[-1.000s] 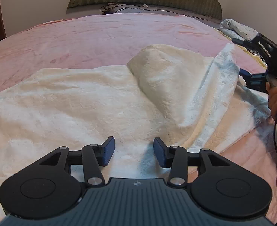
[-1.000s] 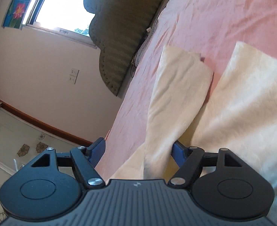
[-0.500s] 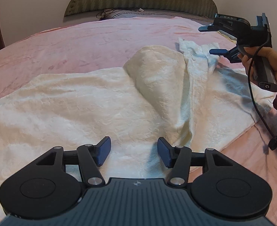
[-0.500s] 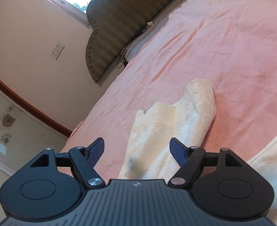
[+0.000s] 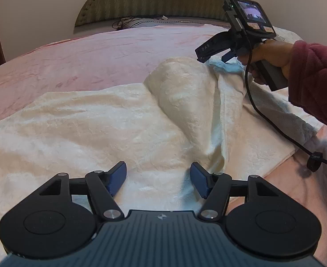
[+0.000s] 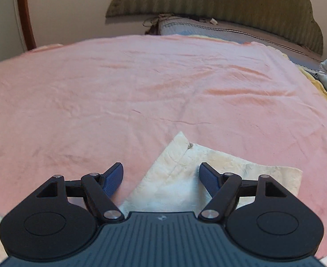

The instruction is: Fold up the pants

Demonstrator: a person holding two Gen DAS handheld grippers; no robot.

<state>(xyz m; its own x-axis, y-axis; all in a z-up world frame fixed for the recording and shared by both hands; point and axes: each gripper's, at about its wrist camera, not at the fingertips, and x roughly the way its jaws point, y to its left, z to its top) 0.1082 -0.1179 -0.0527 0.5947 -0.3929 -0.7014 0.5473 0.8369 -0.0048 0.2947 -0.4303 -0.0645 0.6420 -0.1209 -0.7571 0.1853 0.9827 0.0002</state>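
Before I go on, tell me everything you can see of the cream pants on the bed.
The pants are cream, of a plush, fleecy-looking fabric, spread loosely across the pink bedspread. They are rumpled, not yet neatly folded: one part rises in a rounded hump near the middle, with folds falling to its right. In the right wrist view a flat end lies on the bedspread. Both the left gripper and right gripper stand open above the fabric, gripping none of it.
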